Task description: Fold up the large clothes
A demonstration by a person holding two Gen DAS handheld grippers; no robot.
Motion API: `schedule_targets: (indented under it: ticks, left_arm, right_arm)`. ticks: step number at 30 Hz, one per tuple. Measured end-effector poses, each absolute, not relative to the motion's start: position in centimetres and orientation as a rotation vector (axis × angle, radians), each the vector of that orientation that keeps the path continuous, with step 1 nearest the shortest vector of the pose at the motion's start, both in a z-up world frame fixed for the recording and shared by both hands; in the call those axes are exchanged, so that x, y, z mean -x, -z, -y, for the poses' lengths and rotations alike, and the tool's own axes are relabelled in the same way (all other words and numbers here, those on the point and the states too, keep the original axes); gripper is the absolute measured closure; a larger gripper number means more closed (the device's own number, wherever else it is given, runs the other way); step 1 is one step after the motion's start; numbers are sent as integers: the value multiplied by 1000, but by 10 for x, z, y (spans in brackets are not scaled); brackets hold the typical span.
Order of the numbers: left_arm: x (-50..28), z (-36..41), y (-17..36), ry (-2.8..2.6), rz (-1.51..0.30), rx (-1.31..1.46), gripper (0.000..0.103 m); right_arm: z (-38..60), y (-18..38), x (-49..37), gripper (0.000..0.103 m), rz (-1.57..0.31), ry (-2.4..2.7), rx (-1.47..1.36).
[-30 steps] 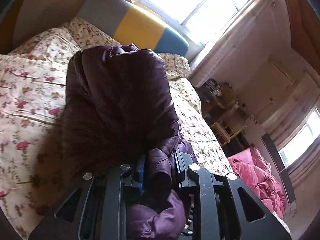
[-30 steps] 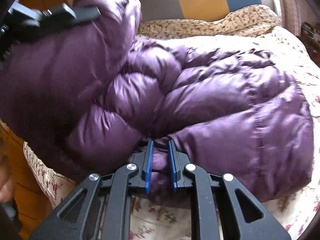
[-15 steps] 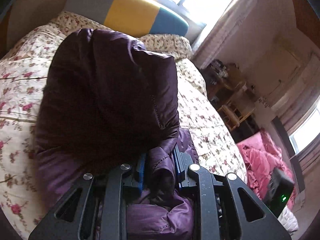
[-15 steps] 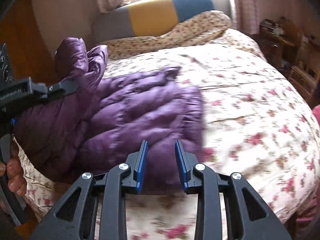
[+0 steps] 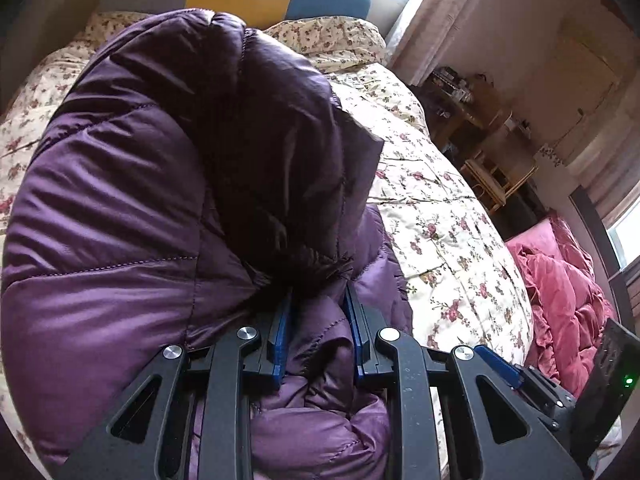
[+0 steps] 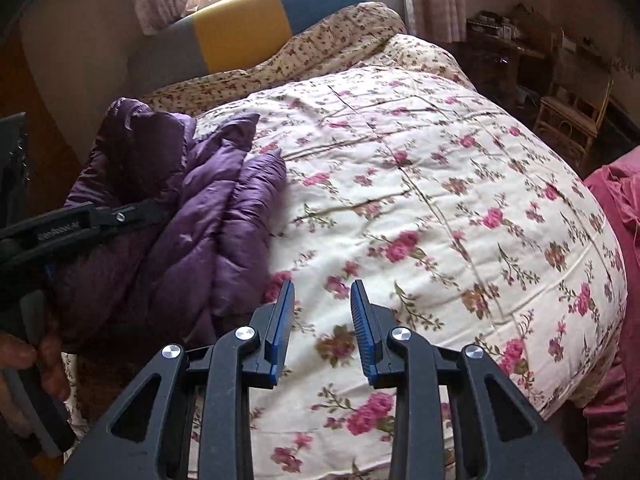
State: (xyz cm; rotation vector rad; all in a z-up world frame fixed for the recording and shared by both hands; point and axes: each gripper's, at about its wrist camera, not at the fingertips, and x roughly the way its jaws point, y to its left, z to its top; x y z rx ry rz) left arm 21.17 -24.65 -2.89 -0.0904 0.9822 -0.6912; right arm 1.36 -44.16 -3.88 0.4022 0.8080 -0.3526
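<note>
A wide bed (image 6: 460, 168) carries everything, spread with a cream quilt printed with pink roses and brown stems. At its head a second, finer-flowered cover (image 6: 320, 48) lies bunched against a padded headboard of grey, yellow and teal panels (image 6: 248, 28). A puffy quilted purple down jacket (image 6: 208, 220) lies heaped on the quilt near the bed's left edge. A crumpled pink-red blanket (image 5: 560, 292) sits just beside the bed's far side.

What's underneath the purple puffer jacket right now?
The purple puffer jacket lies bunched on the floral quilt, which shows all around it. The left gripper pinches a fold. Whatever lies directly beneath the bundle is covered.
</note>
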Motion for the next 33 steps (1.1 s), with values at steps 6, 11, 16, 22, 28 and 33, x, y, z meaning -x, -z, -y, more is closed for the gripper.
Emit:
schedule_targets:
  ticks: [6,11,16,22,28,33]
  left_arm:
    - [-198,240,7,729,-942,98,45]
    - [-184,231,-8,757,-907,119,34]
    - [-177,214,-27,778,-876,152,31]
    - [-163,180,-58,807,-806,219,26]
    - [-161,109,-66,711,-742,317,22]
    - [-183,56,-28,494,-816,339,22]
  right_arm:
    - [433,42,-16,69,-818,361,-406]
    - [425,41,-16,66,-821,365,-394]
    - [419,36,-14,66,-820,366,-379]
    - [409,30,-13,65,-818,363,-353]
    - [398,23,-14,59,-807,345,-326]
    - [386,7,-17,59,-782,309,-303]
